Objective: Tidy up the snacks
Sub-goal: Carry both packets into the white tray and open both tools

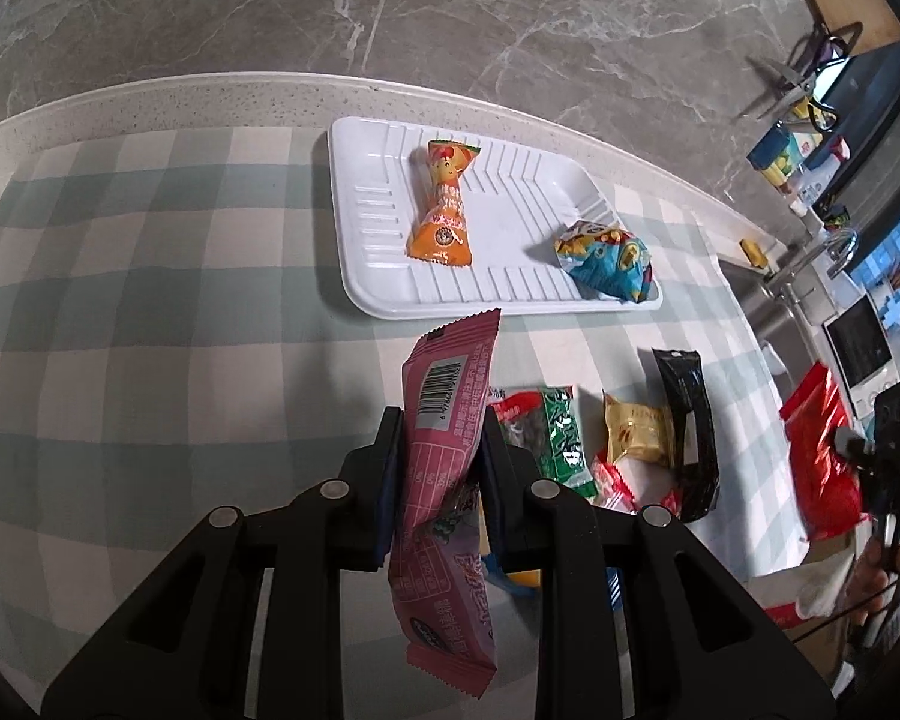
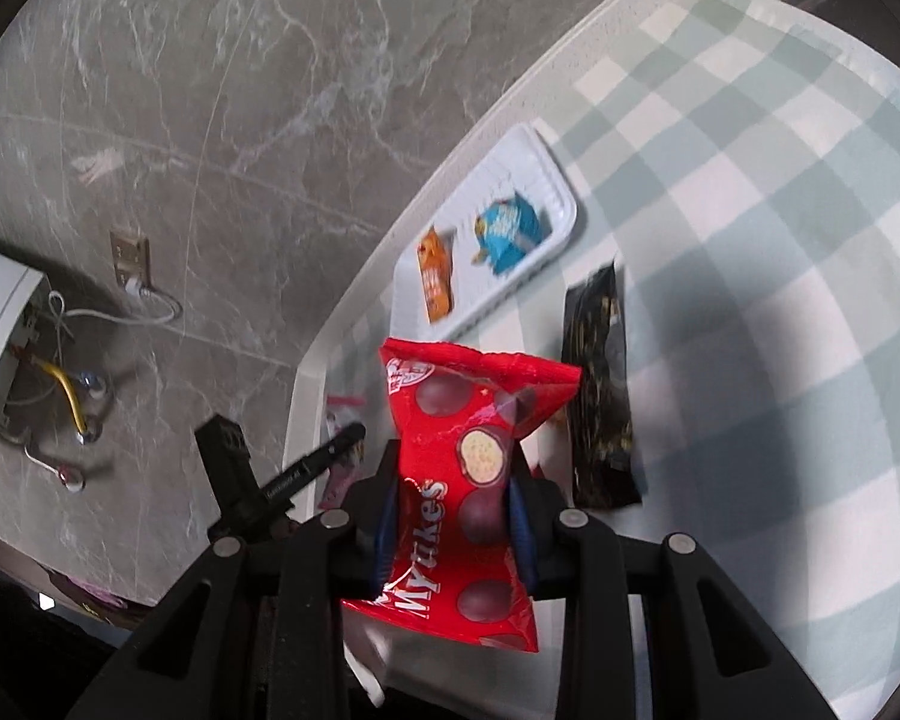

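Two snacks already lie in the white tray (image 1: 390, 300); my left gripper (image 1: 441, 468) clamps a pink bar (image 1: 444, 450), my right gripper (image 2: 453, 510) clamps a red bag (image 2: 468, 480), several packets (image 1: 630, 438) wait beside the tray.

1. Left gripper (image 1: 440, 450) clamps a pink packet (image 1: 444, 480) above the checked cloth (image 1: 150, 276).
2. White tray (image 1: 384, 294) holds an orange packet (image 1: 441, 210) and a blue packet (image 1: 609, 261).
3. Loose snacks (image 1: 630, 444) lie nearer, beside the gripper.
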Available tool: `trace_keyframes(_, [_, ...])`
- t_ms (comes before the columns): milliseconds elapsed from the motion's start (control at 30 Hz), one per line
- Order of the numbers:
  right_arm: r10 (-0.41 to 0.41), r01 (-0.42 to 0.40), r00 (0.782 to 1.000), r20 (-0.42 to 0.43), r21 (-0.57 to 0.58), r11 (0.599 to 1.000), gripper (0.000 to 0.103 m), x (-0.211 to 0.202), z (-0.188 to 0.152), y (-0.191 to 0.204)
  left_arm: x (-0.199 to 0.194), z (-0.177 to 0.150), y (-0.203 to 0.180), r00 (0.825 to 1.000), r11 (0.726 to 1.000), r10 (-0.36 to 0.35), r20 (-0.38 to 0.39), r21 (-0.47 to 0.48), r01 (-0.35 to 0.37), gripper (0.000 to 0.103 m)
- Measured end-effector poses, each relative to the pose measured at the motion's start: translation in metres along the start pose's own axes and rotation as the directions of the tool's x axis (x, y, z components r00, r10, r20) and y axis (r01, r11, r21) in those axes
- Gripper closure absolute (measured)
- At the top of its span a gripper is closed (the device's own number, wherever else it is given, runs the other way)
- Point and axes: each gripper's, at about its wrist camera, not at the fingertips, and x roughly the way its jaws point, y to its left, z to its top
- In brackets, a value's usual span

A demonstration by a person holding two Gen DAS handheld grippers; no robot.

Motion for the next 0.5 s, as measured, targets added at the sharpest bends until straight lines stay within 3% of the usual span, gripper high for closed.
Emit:
trace_keyframes(133, [0.019,-0.019,0.999,0.026,0.000,1.000,0.070,0.000,0.016,0.002,0.003,0.008,0.000,1.000,1.000,-0.003,0.006,-0.013,0.003,0.082])
trace_keyframes(500, [0.015,-0.015,1.000,-0.003,-0.067,0.998,0.070,0.041,0.064,0.022,0.017,0.047,-0.006,0.999,1.000,-0.017,0.037,-0.007,0.017,0.082])
